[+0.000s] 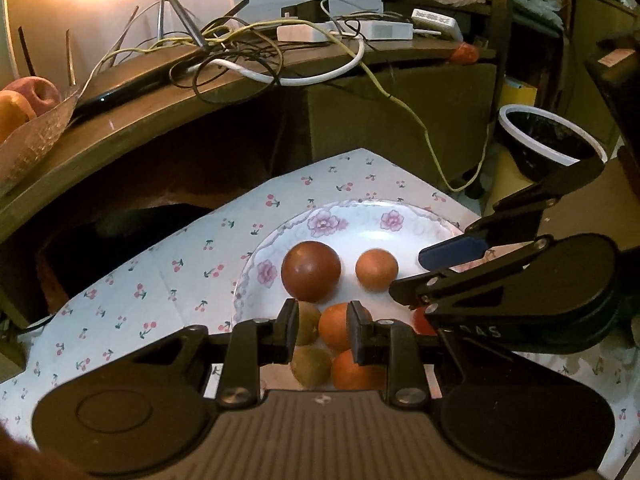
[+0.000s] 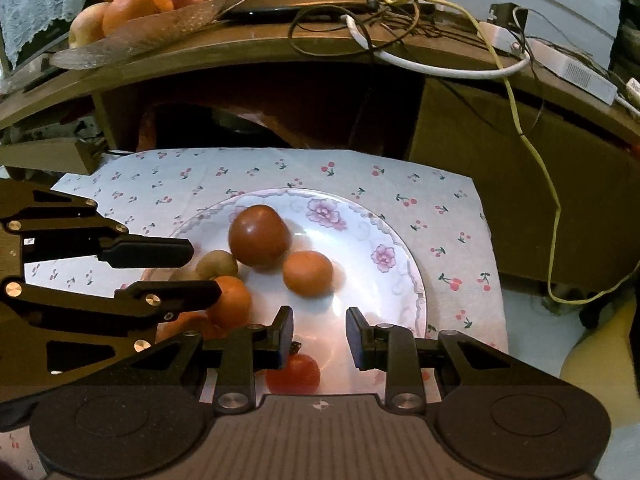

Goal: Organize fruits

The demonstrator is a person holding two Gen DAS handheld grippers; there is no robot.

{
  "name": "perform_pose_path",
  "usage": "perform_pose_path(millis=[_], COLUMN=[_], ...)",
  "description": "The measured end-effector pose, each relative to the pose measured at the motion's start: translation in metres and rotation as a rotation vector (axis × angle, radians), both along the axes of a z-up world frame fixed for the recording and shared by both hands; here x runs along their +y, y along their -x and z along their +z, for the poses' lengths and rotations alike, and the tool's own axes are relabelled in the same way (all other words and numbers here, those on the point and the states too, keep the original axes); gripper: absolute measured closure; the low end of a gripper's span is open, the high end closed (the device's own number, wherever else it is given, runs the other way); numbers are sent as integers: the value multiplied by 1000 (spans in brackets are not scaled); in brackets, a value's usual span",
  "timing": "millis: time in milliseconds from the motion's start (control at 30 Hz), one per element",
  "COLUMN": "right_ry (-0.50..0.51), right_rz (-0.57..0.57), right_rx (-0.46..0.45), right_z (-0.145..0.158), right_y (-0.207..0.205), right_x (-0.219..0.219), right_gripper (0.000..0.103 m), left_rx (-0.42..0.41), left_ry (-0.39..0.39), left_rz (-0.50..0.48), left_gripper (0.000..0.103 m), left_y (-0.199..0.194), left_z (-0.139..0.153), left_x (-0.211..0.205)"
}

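Lying beneath left hand-held gripper [image 1: 323, 330], orange [image 1: 335, 326]

Cluttered wooden desk [image 2: 280, 50], tangled cables [image 1: 240, 48]

Two black grippers: silver screws, round side discs, ribbed grey base, blue-padded fingers [image 2: 285, 330].

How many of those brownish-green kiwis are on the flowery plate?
2. One kiwi lies beside the big dark fruit; the other kiwi lies just nearer the camera. The left tool partly covers both, so more may be hidden.
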State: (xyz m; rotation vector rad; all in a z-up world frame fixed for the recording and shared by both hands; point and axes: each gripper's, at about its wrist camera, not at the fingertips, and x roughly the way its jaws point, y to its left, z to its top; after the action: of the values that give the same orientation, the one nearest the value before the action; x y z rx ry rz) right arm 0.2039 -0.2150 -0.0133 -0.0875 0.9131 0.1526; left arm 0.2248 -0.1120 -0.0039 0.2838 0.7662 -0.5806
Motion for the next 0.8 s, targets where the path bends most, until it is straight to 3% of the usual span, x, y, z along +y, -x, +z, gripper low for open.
perform_pose_path(millis=[467,667,800], right_ry=[-27,-19,-27], right_rz=[-57,-70,-78], right_rx=[-10,-10,-13], right_z=[9,13,18], right_y=[2,11,22], right_x=[-13,-12,-11], right_gripper=[66,58,52], left_rx=[3,30,31], left_ry=[7,10,25], left_rz=[85,142,179], left_gripper=[68,54,38], left_y=[4,14,23], left_z=[8,8,13], left_x=[12,16,19])
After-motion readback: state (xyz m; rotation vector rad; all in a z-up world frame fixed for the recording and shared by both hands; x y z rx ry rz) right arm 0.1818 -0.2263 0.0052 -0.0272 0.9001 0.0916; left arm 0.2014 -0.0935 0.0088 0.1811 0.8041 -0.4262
